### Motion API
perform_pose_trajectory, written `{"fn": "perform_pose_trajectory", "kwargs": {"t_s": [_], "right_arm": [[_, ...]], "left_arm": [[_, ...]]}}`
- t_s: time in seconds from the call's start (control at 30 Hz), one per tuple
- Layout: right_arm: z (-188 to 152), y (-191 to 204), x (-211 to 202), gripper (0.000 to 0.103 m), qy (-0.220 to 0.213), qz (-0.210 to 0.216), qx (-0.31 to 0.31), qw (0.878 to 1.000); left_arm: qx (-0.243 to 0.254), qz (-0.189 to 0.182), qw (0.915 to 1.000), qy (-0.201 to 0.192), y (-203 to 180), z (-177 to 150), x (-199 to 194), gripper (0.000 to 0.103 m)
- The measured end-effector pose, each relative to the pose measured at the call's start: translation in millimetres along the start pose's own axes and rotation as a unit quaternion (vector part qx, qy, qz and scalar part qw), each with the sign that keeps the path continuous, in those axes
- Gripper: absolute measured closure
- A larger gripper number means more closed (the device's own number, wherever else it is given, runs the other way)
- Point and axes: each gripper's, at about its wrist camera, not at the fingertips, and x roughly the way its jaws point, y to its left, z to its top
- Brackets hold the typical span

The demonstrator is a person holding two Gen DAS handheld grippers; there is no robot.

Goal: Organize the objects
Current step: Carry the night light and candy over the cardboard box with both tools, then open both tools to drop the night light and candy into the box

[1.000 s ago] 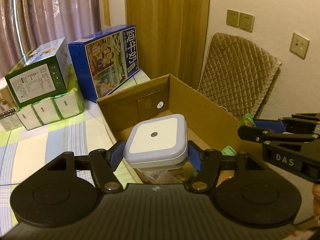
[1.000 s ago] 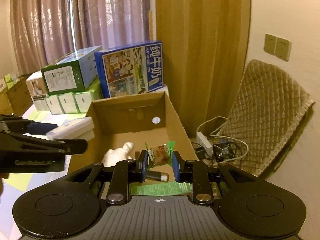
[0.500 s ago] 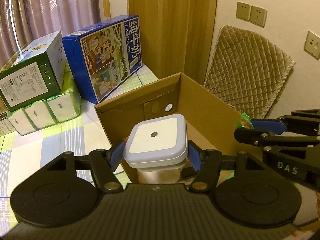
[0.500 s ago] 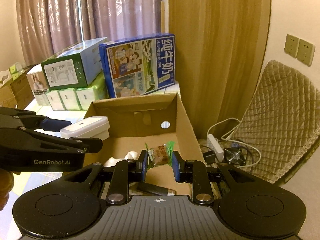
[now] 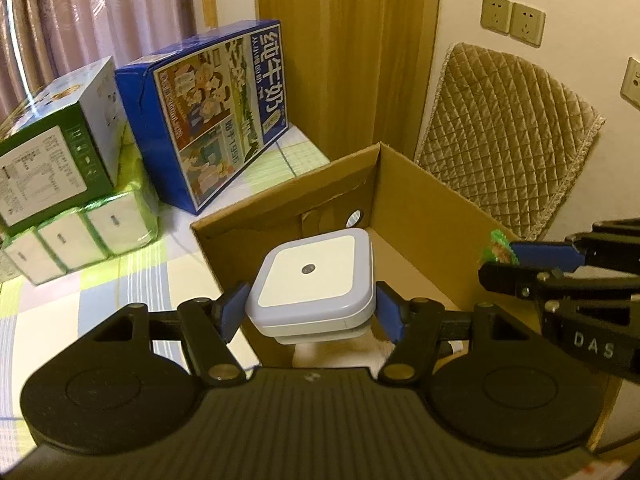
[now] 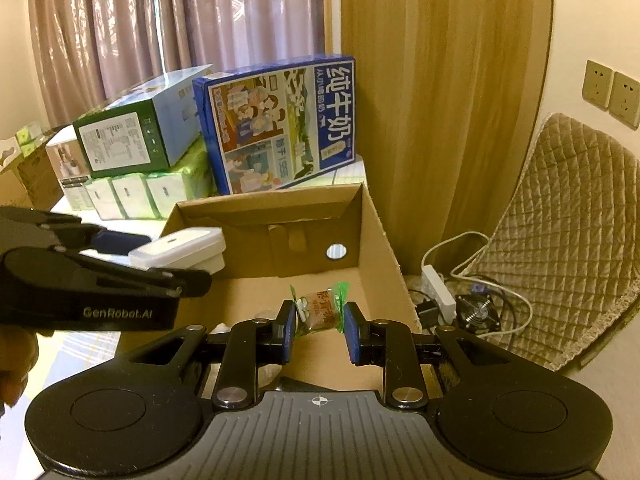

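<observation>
My left gripper (image 5: 312,306) is shut on a white square night light (image 5: 310,276) and holds it flat above the near left part of an open cardboard box (image 5: 432,208). From the right wrist view the same light (image 6: 180,246) hovers over the box's left wall. My right gripper (image 6: 320,316) is shut on a small snack packet (image 6: 320,314) with green ends, above the box's bare floor (image 6: 256,296). In the left wrist view the right gripper (image 5: 520,264) reaches in over the right wall. Whatever lies in the near part of the box is hidden under the grippers.
A blue milk carton case (image 5: 216,120), a green box (image 5: 52,160) and wrapped tissue packs (image 5: 80,240) stand on the checked tablecloth (image 5: 120,304) behind the box. A quilted cushion (image 5: 508,136) leans on the wall. A power strip with cables (image 6: 440,288) lies on the floor to the right.
Both grippers have moved forward over the box with their objects still held. The box's far wall looks nearer, and the things on its floor have slipped out of sight.
</observation>
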Motion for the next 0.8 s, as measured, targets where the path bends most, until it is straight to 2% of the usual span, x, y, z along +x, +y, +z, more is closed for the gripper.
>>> {"fn": "perform_pose_trajectory", "kwargs": {"t_s": [0.13, 0.2, 0.8], "right_arm": [[-1.0, 0.7, 3.0, 0.08, 0.002, -0.005, -0.006, 1.0], [-1.5, 0.1, 4.2, 0.08, 0.005, -0.005, -0.005, 1.0], [5.8, 9.6, -2.3, 0.08, 0.002, 0.007, -0.002, 1.0]], "left_arm": [[0.01, 0.002, 0.9999, 0.007, 2.1, 6.8, 9.3, 0.04], [0.008, 0.007, 0.9999, 0.005, 3.5, 9.5, 8.8, 0.033], [0.013, 0.013, 0.9998, 0.002, 5.0, 5.3, -21.8, 0.033]]}}
